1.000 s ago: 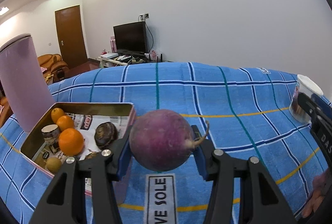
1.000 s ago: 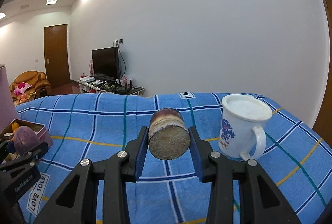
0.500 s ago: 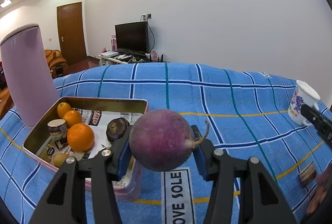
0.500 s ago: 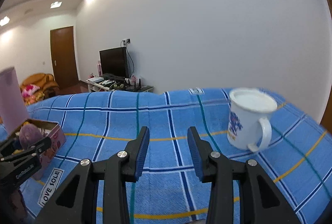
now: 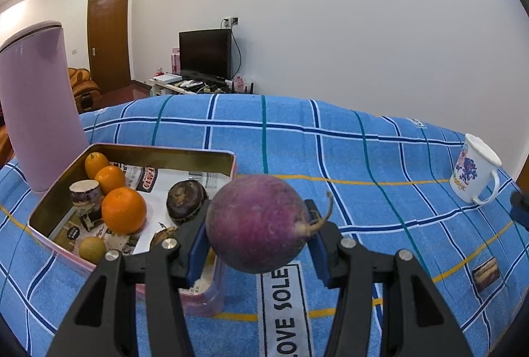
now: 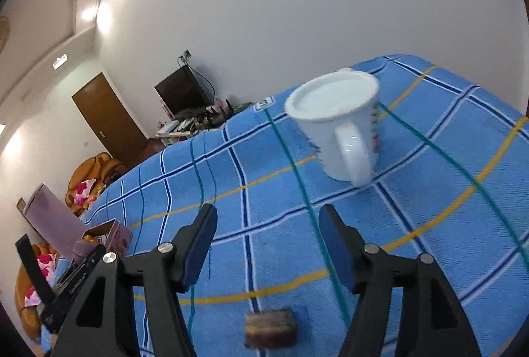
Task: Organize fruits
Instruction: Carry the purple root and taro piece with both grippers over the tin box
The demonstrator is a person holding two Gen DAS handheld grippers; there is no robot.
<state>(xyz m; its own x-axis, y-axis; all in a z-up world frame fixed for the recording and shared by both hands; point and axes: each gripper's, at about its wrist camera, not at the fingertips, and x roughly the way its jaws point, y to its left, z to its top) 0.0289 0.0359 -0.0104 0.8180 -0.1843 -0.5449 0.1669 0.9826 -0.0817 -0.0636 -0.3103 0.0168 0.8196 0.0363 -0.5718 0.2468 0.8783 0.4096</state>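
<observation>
My left gripper point(image 5: 256, 244) is shut on a round purple fruit point(image 5: 258, 223) with a thin stem, held above the blue checked cloth beside the tin's right corner. The open tin box point(image 5: 172, 153) at left holds three oranges point(image 5: 123, 214), a small yellow fruit point(image 5: 92, 247), a dark round fruit point(image 5: 185, 202) and a brown cut piece point(image 5: 82, 194). My right gripper point(image 6: 267, 244) is open and empty. A brown cut piece point(image 6: 270, 327) lies on the cloth just below it, also in the left wrist view point(image 5: 486, 269).
A white mug point(image 6: 337, 125) with a blue print stands on the cloth ahead of the right gripper, also at the far right in the left wrist view point(image 5: 474, 173). A tall pink cylinder point(image 5: 39, 105) stands behind the tin. The cloth has a "LOVE SOLE" label point(image 5: 284, 307).
The right gripper opened and let go of the brown cut piece, which now lies on the cloth; the gripper then tilted and swung. The left gripper, still holding the purple fruit, drifted slightly.
</observation>
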